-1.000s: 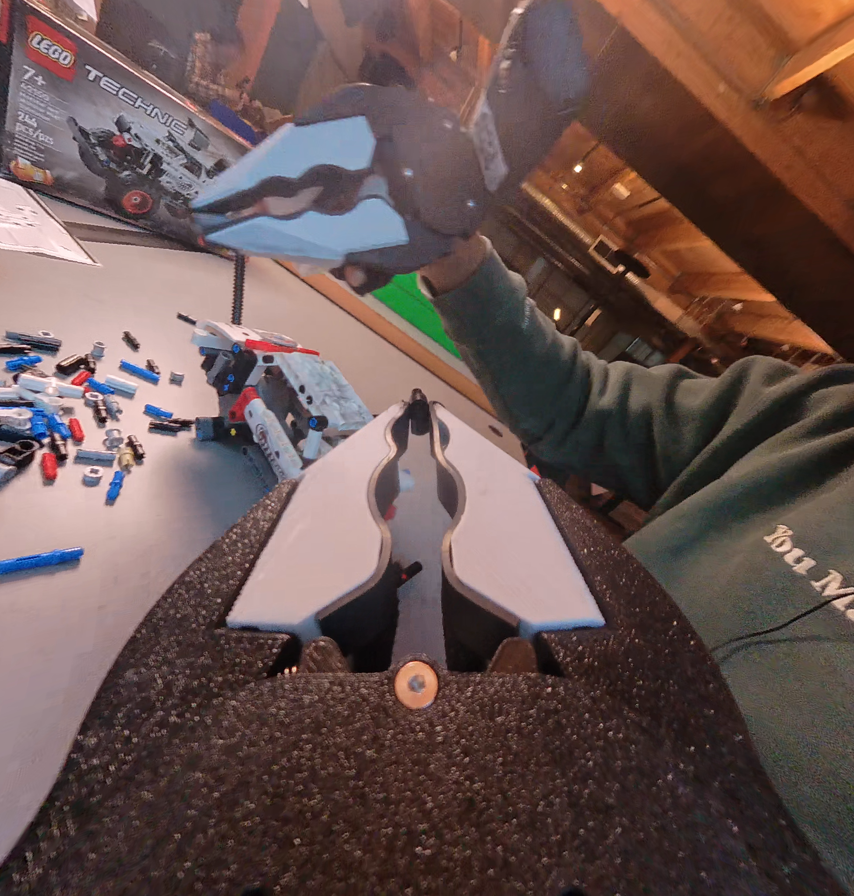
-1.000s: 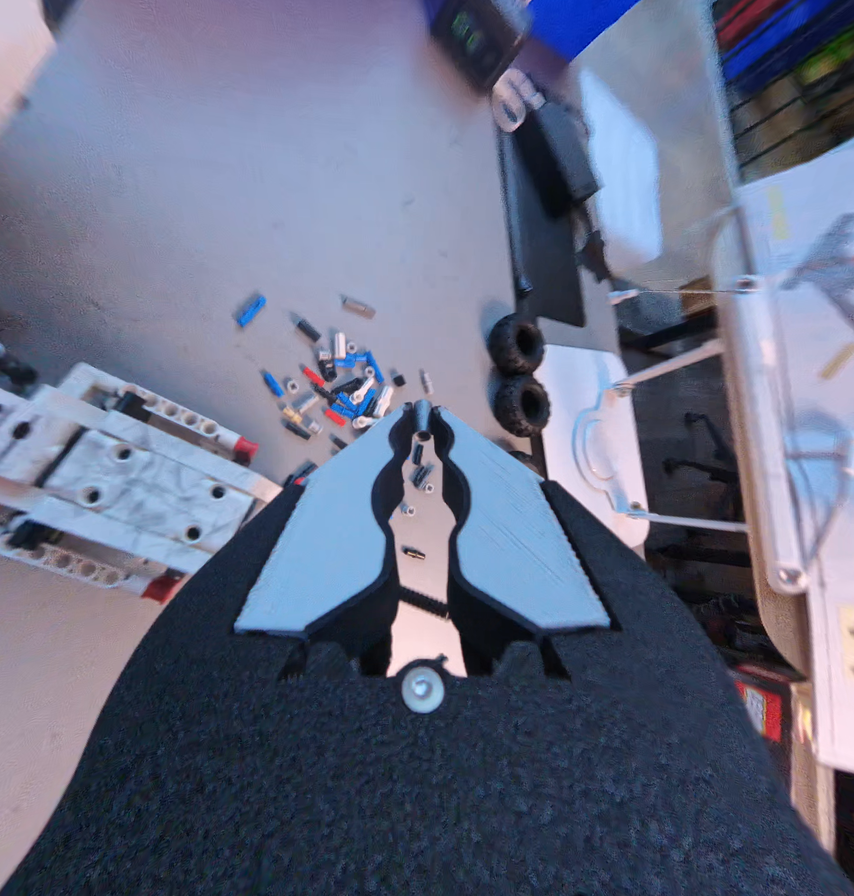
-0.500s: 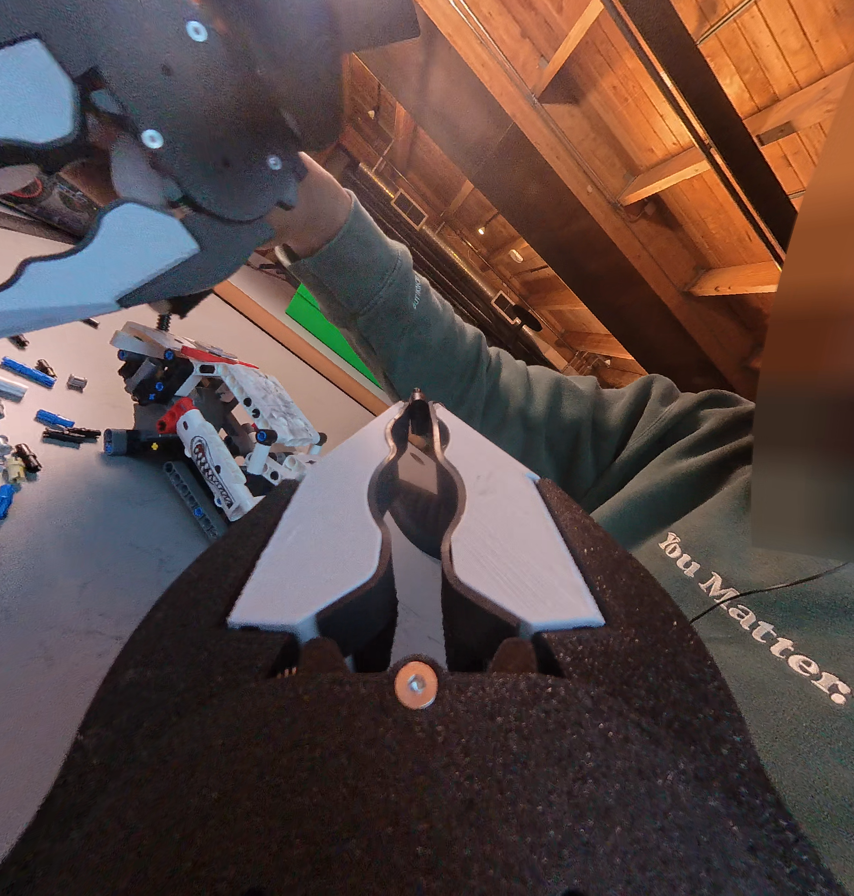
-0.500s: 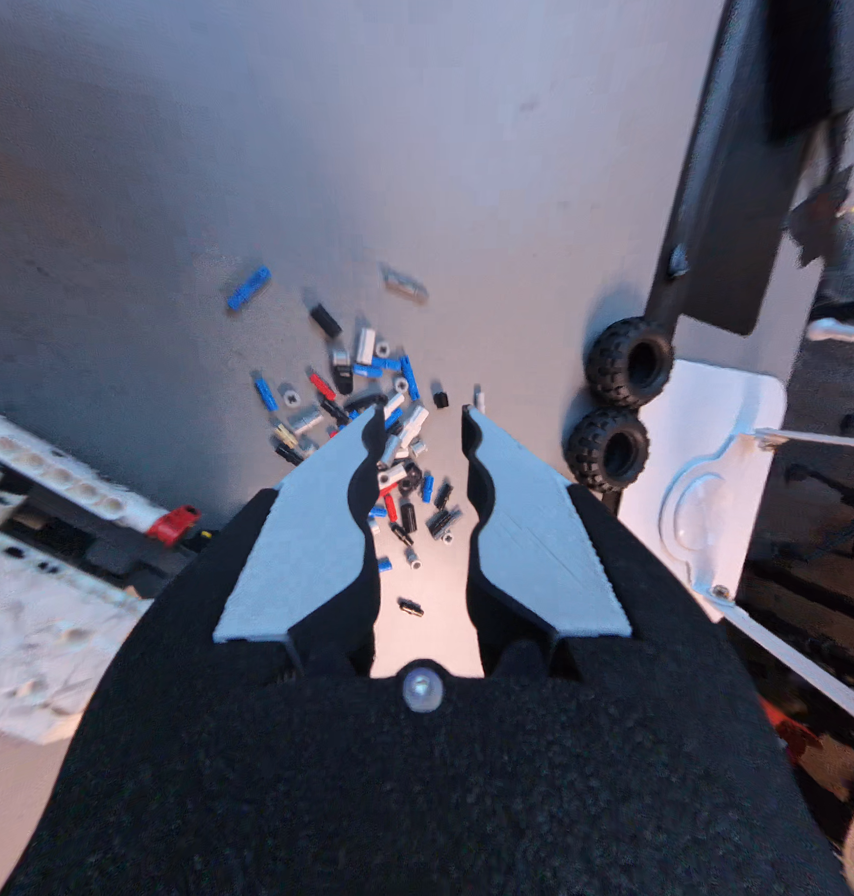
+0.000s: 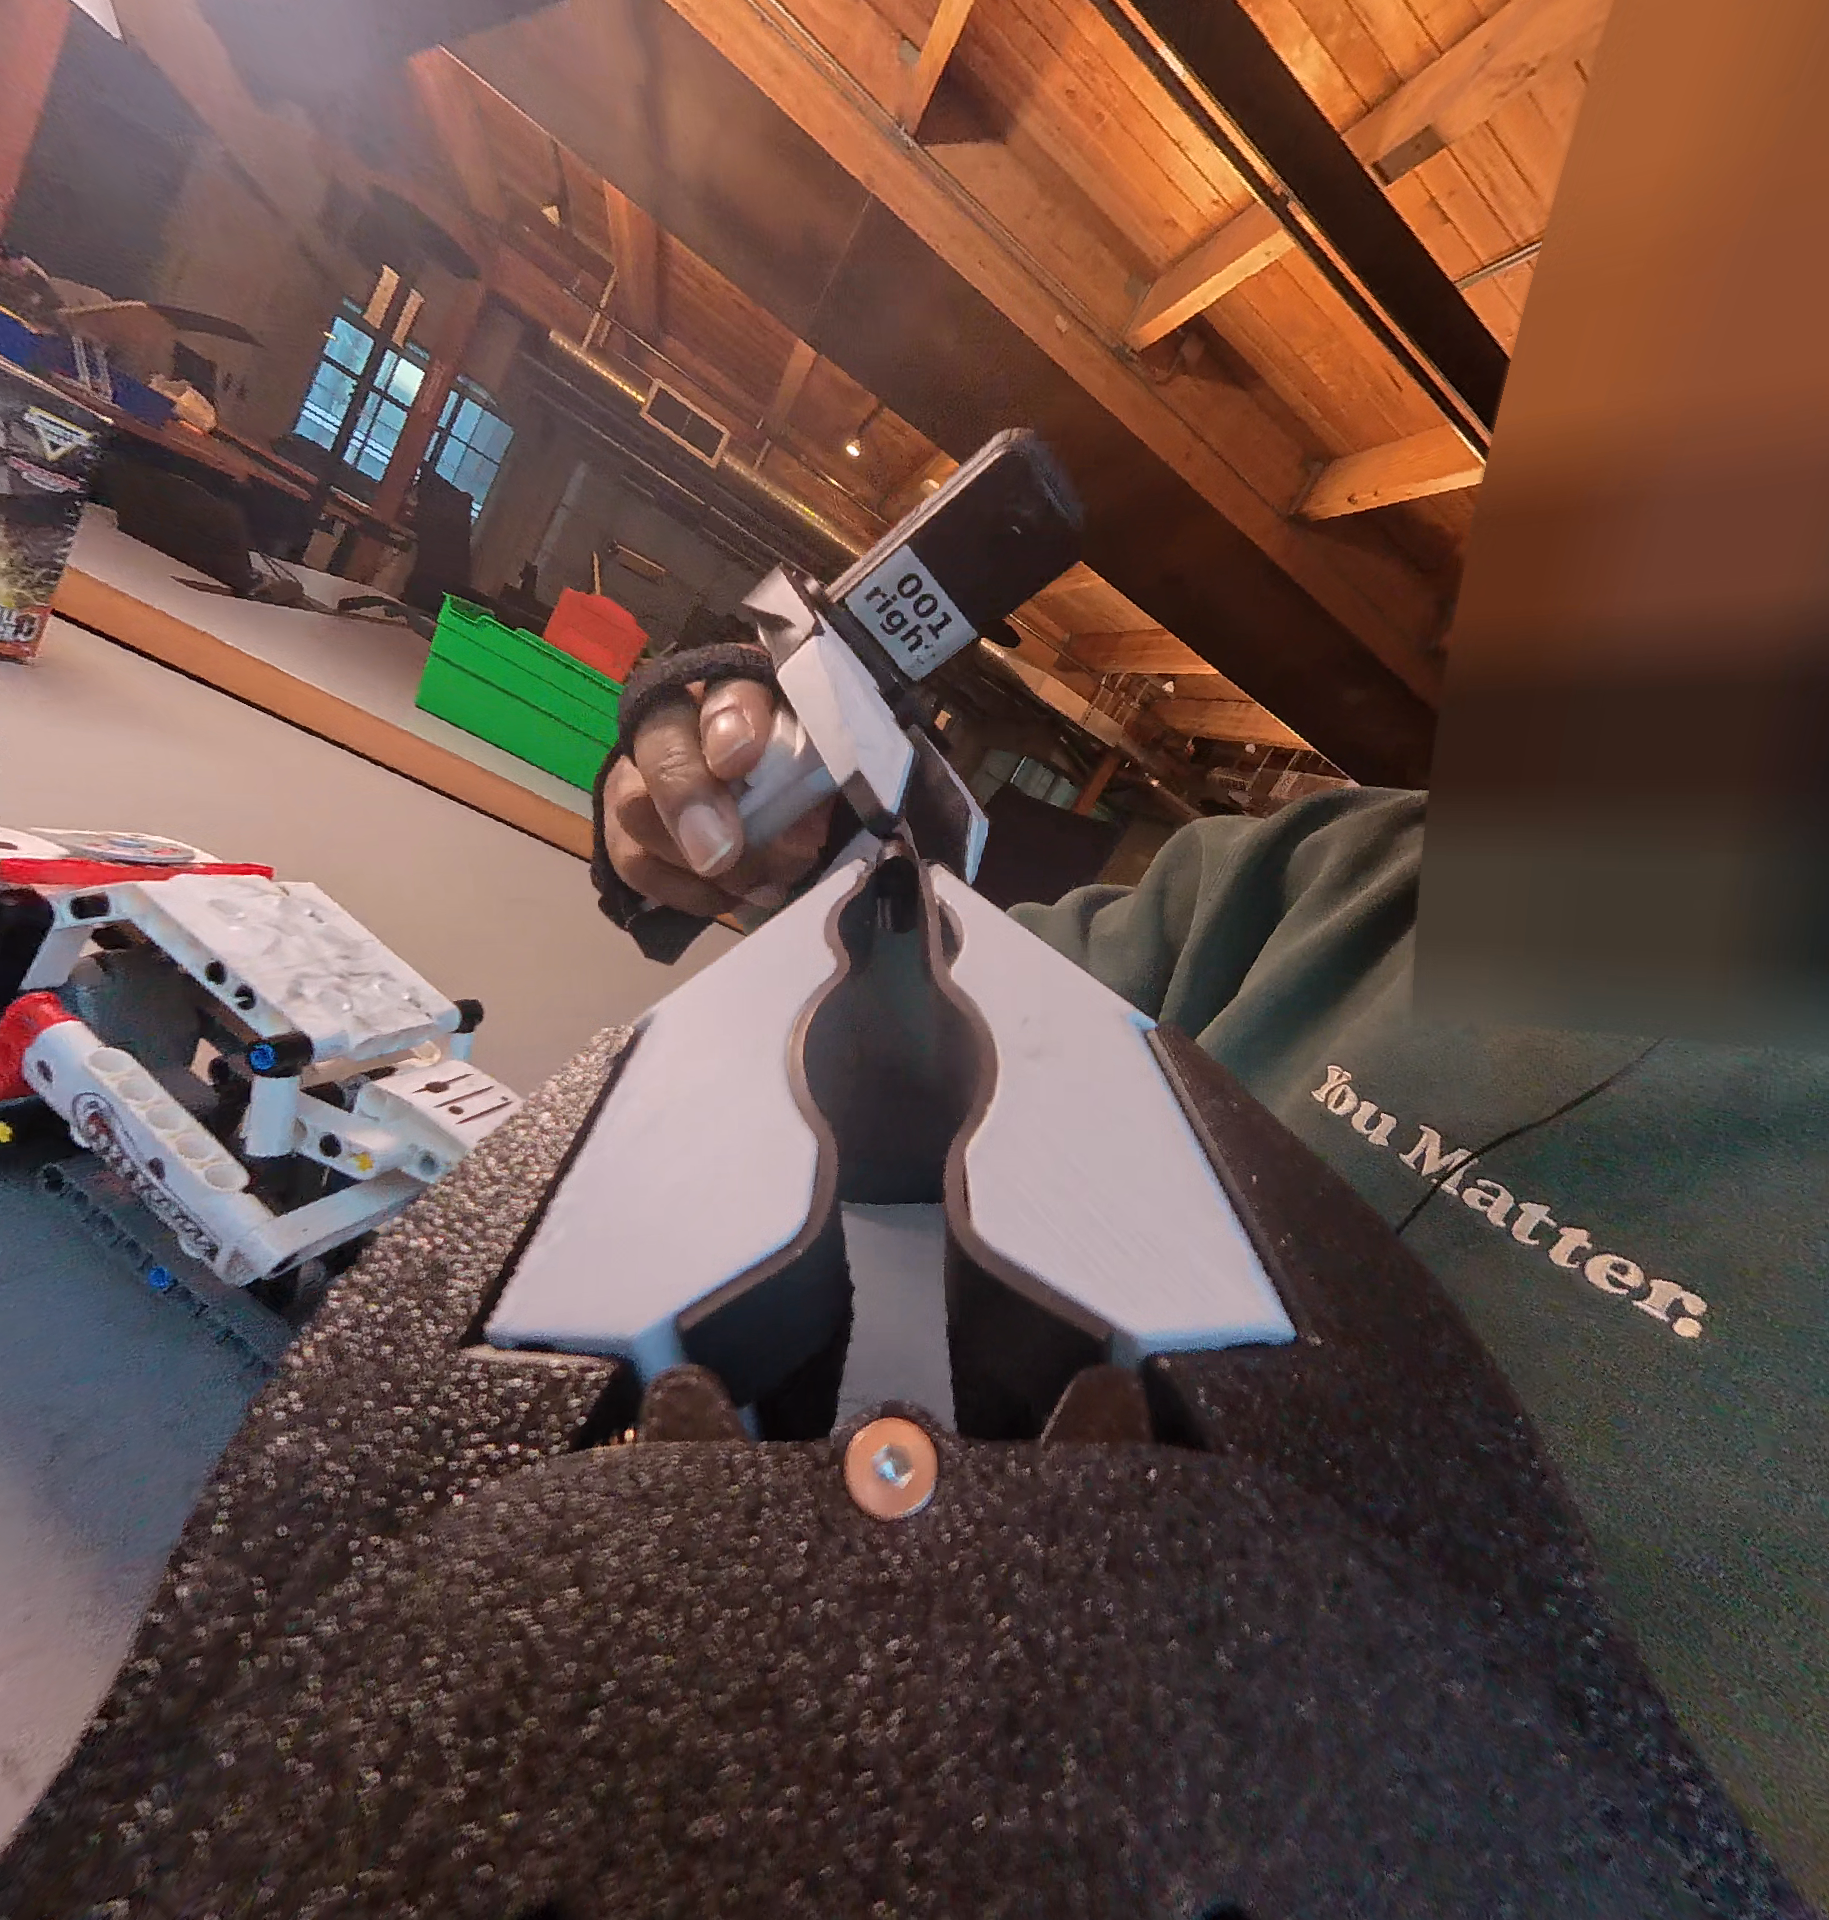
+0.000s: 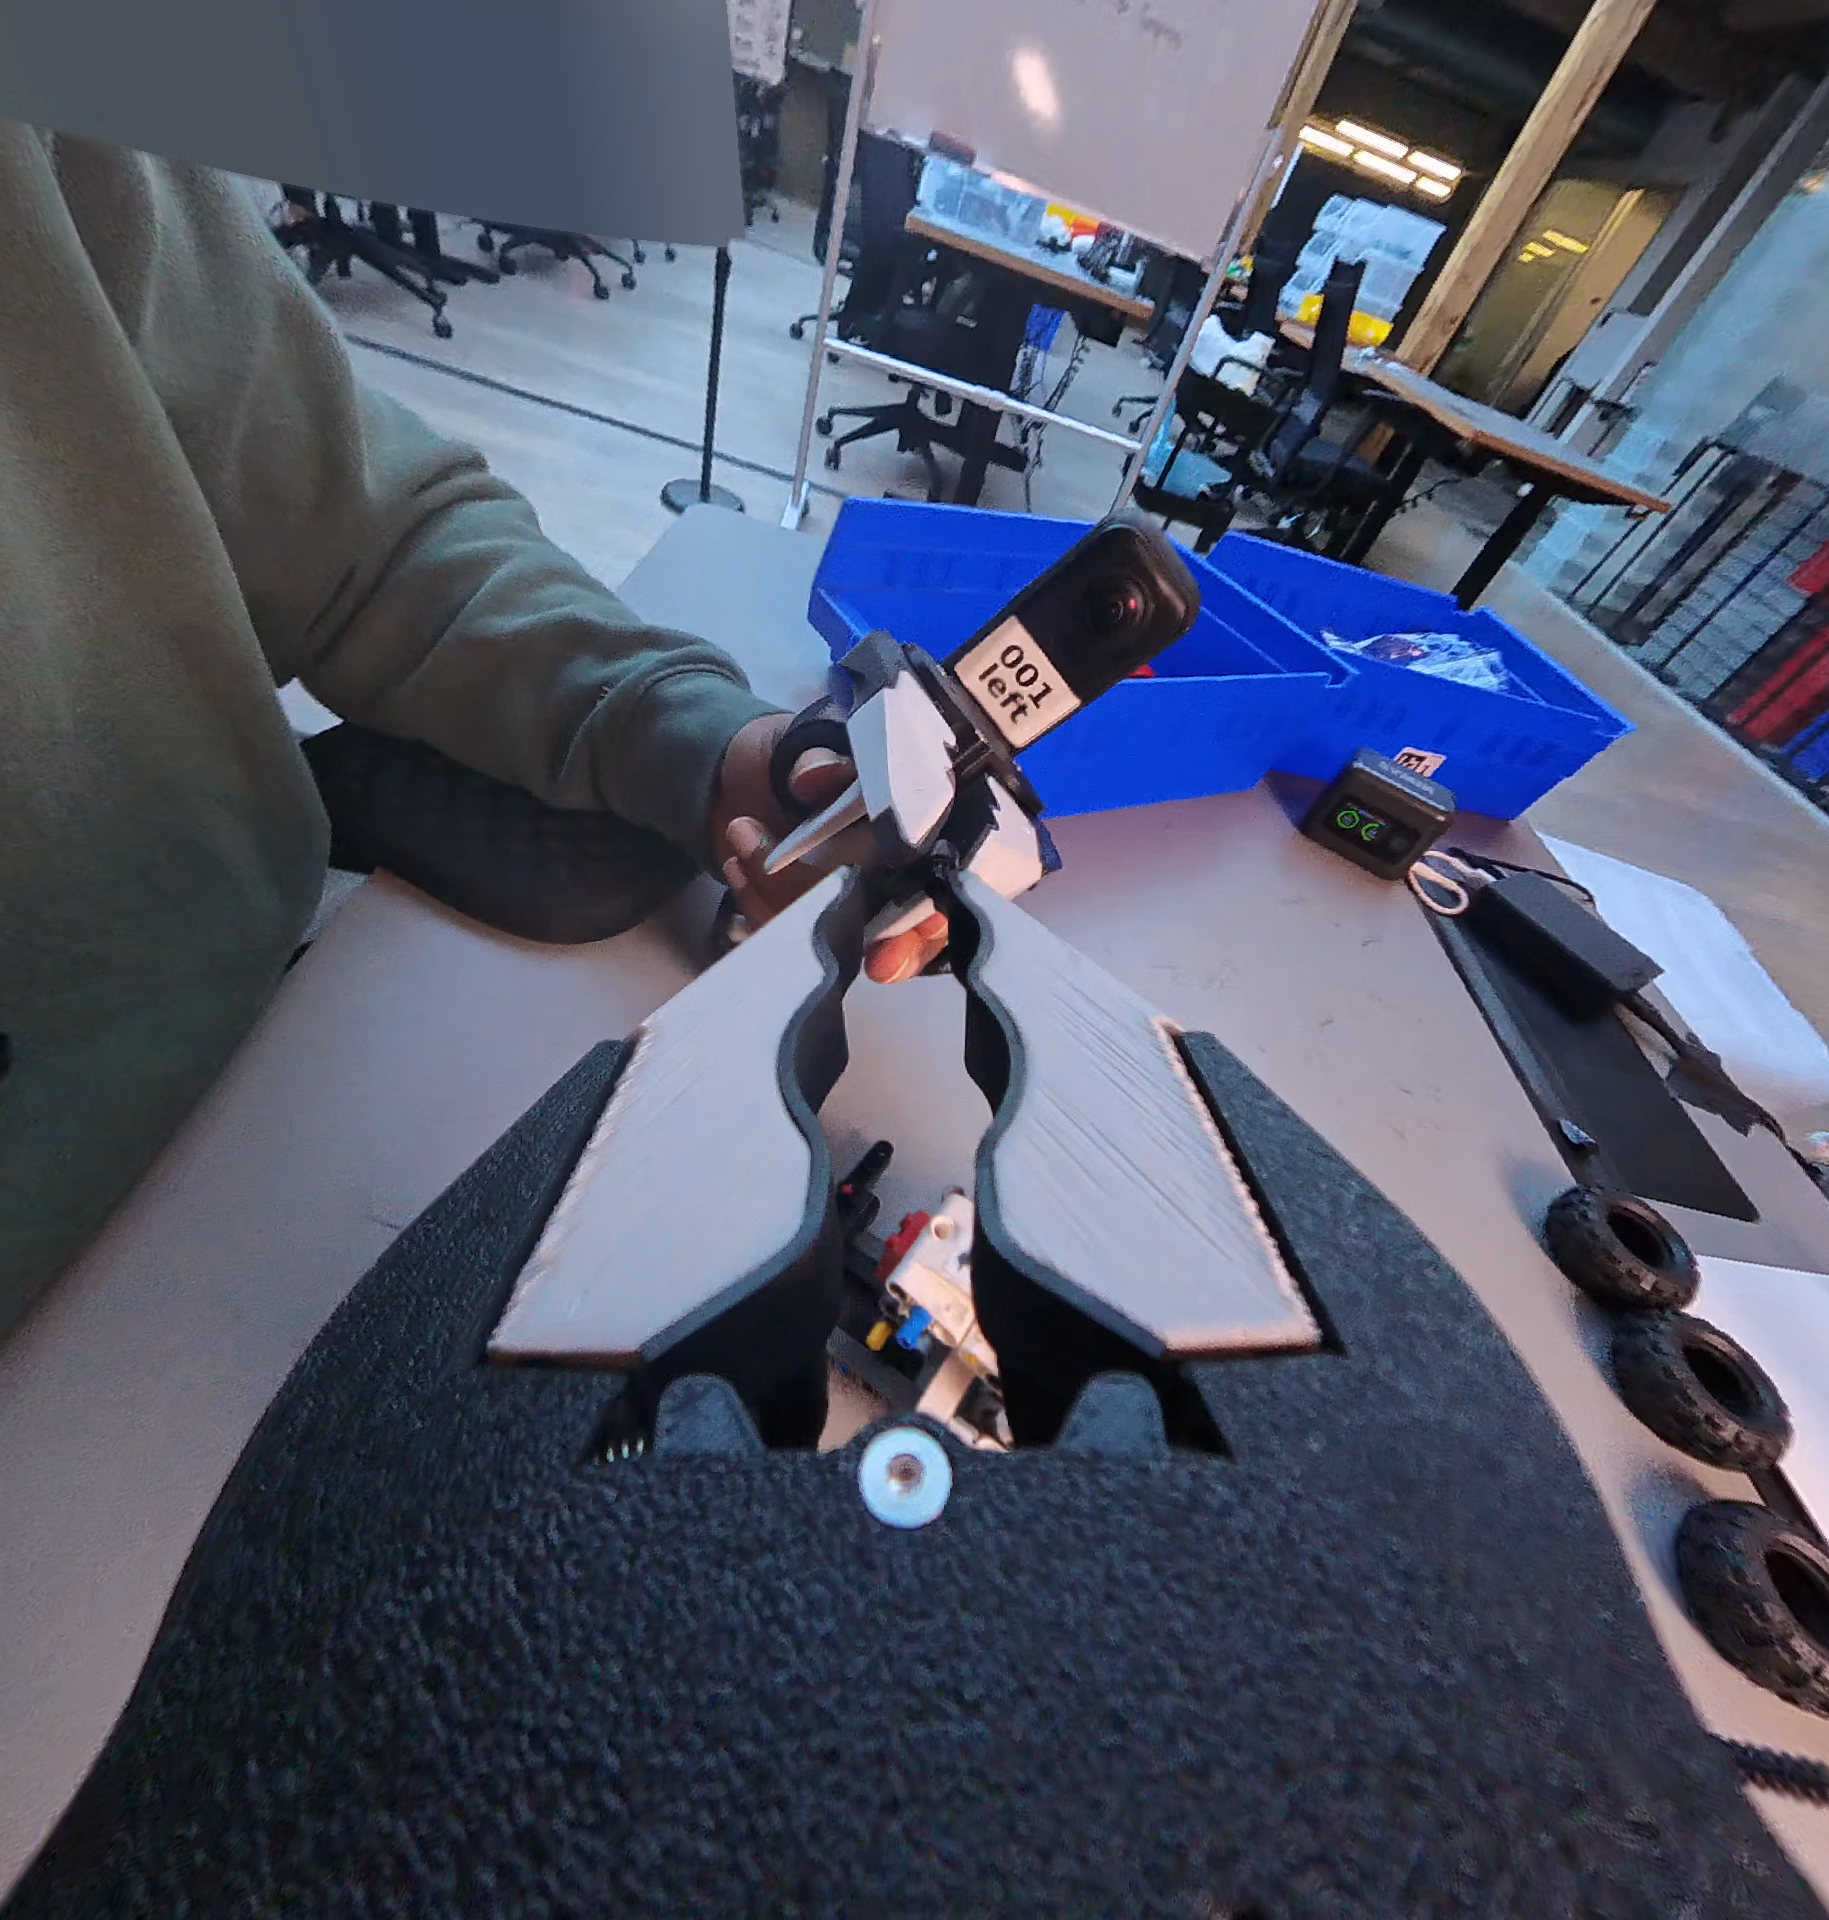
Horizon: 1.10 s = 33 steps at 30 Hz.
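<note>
A small black peg (image 5: 895,900) is pinched at the very tip of the left claw (image 5: 894,881), up in the air above the grey surface (image 5: 390,862). The peg looks like hard plastic, tiny and light. I think it is stiff and a bit slippery, so it could pop out or twist if it is squeezed only at its end. A hold across its middle looks safest. Only a little of it shows, so I cannot tell how long it is. The right claw (image 6: 905,912) is partly open with nothing in it. Its two tips sit just either side of the left claw's tip, so the two claws meet nose to nose. I cannot tell if they touch. A person's right hand (image 5: 681,800) holds the far tool, and the left hand (image 6: 775,821) comes out of a green sleeve (image 6: 536,665). Below and to the side sits a white toy brick truck (image 5: 245,1049) with red and black bits, resting on the surface. Three black toy tyres (image 6: 1627,1247) lie in a row near the surface's edge. Farther back stand blue bins (image 6: 1149,717), a small black box with green lights (image 6: 1377,816), and a green bin (image 5: 515,686).
</note>
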Motion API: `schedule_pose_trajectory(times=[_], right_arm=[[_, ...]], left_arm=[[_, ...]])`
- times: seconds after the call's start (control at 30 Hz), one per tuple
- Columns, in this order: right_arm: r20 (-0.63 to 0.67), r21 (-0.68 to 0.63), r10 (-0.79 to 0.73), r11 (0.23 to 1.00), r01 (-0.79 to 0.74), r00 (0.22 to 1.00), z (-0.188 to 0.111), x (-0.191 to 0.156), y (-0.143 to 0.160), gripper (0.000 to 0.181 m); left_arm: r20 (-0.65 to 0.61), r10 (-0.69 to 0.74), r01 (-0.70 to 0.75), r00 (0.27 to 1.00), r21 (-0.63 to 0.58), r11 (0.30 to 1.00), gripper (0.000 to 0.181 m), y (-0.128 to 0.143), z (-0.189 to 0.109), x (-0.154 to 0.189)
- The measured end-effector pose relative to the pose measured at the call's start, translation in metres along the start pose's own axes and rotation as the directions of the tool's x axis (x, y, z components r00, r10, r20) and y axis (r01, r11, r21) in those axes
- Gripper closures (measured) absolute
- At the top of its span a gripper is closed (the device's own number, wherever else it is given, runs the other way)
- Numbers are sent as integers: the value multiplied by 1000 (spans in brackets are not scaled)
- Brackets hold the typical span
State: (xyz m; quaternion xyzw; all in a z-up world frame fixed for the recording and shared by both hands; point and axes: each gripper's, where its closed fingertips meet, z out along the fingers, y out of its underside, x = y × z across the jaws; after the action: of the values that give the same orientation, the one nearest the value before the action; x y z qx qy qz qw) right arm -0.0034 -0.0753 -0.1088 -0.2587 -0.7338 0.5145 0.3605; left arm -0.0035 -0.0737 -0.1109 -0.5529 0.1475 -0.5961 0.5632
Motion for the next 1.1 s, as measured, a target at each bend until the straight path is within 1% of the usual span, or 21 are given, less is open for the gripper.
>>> schedule_pose_trajectory(times=[0.1,0.27,0.5,0.7,0.9,1.0,1.1], right_arm=[[-39,18,9,1000,-8,999,-1,0,3,175],[-59,6,-7,1000,7,998,-1,-1,5,177],[-110,-11,-46,999,45,993,0,2,11,176],[-120,-23,-75,997,72,990,0,2,14,177],[-154,-73,-175,983,166,972,0,3,23,177],[-146,-63,-163,986,155,976,-1,1,24,178],[-135,-14,-135,991,134,982,-3,-1,21,178]], left_arm=[[-3,11,-11,1000,-19,1000,174,5,4,3],[5,26,-25,1000,-25,999,174,6,7,5],[48,28,-25,998,-51,998,174,9,6,-2],[65,18,-14,998,-70,997,174,12,5,-5],[102,-4,14,995,-99,995,173,16,4,-12],[99,-9,19,995,-110,994,173,18,4,-12],[68,9,0,998,-127,992,158,18,5,-6]])
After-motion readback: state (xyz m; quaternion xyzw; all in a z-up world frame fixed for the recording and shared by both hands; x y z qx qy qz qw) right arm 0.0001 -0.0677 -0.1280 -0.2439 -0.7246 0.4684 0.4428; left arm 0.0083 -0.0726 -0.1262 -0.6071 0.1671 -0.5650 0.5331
